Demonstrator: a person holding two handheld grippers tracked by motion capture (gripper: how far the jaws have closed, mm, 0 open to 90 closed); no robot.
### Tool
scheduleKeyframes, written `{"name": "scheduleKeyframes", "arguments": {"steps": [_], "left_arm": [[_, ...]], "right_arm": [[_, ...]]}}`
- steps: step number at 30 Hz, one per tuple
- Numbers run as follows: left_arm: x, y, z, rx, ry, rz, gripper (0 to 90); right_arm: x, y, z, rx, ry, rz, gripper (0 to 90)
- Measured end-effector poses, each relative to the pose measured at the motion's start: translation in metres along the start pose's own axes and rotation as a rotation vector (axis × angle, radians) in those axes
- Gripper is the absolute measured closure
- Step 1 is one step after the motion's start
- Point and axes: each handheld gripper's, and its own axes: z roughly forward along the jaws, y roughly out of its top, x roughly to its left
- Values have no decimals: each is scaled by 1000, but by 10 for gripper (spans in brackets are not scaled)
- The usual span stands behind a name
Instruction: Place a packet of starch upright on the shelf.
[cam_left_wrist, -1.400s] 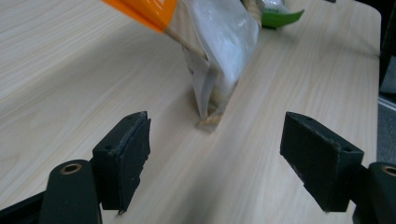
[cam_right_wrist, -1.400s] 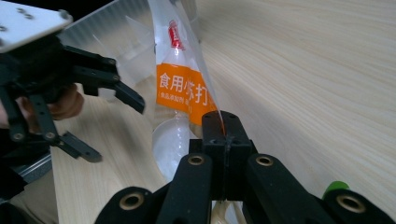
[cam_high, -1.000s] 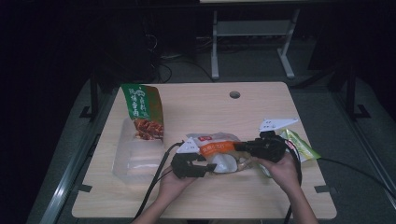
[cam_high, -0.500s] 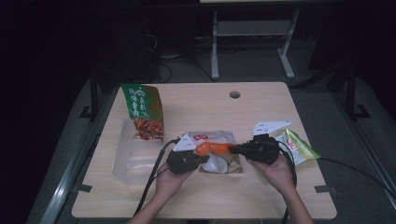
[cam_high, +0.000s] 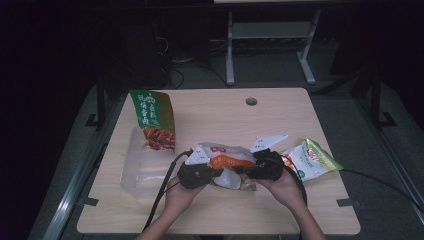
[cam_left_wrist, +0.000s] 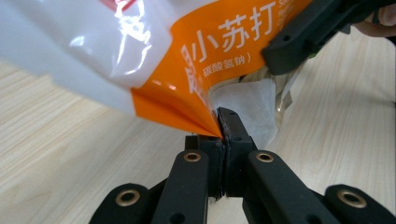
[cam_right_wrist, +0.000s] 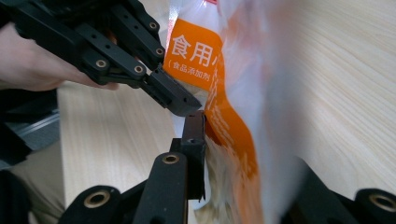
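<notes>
Pouch (cam_left_wrist: 196, 56) edge pinched in left gripper (cam_left_wrist: 223, 128) — right gripper (cam_right_wrist: 243, 154) straddling it.

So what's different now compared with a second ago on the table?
The left gripper has clamped shut on a corner of the orange-and-white pouch. The right gripper has just been opening with the pouch between its jaws. The green snack bag and the bag at the right haven't moved.

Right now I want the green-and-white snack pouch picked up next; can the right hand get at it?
Probably yes: the green-and-white snack pouch lies just beside the right hand, nothing between them, but its tongs must first leave the orange-and-white baking soda bag.
</notes>
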Motion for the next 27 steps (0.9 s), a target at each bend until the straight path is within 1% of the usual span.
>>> {"name": "scheduleKeyframes", "arguments": {"steps": [1,2,3,4,5,6,8,9,11,12,15,16,18,20,21,24,27], "left_arm": [[0,0,0,0,2,2,880],[0,-1,-1,-2,4,1,825],[-1,-2,-1,-10,10,-4,825],[-2,-2,-2,-12,21,-9,762],[-3,-2,-3,-12,30,-3,697],[-5,-3,-4,-12,39,4,679],[-6,-6,-6,-9,42,3,628],[-7,-7,-7,-12,42,0,594],[-9,-9,-9,-13,49,4,580],[-11,-11,-12,-11,60,23,538],[-14,-12,-15,-9,66,33,514],[-16,-13,-16,-15,64,33,489],[-17,-14,-19,-10,43,32,478],[-19,-15,-23,-10,45,41,469],[-19,-15,-24,-8,45,45,464],[-19,-17,-29,-7,38,38,452],[-20,-20,-34,-7,31,41,445]], "right_arm": [[1,0,1,2,-20,-8,804],[2,0,2,0,-31,-11,854],[2,0,2,0,-31,-11,854],[2,0,2,2,-39,-13,872],[1,-1,2,3,-43,-9,884],[0,-2,1,-1,-32,2,890],[-1,-3,0,-9,-36,8,894],[-2,-4,-1,-15,-30,23,895],[-2,-4,-2,-18,-28,24,895],[-1,-5,-4,-20,-31,34,895],[-2,-5,-5,-26,-36,34,896],[-2,-5,-7,-32,-42,37,896],[-2,-5,-7,-36,-41,40,896],[-3,-5,-10,-43,-39,46,896],[-4,-6,-12,-52,-29,59,896],[-7,-7,-14,-65,-32,71,896],[-9,-6,-18,-81,-31,87,897]]}}
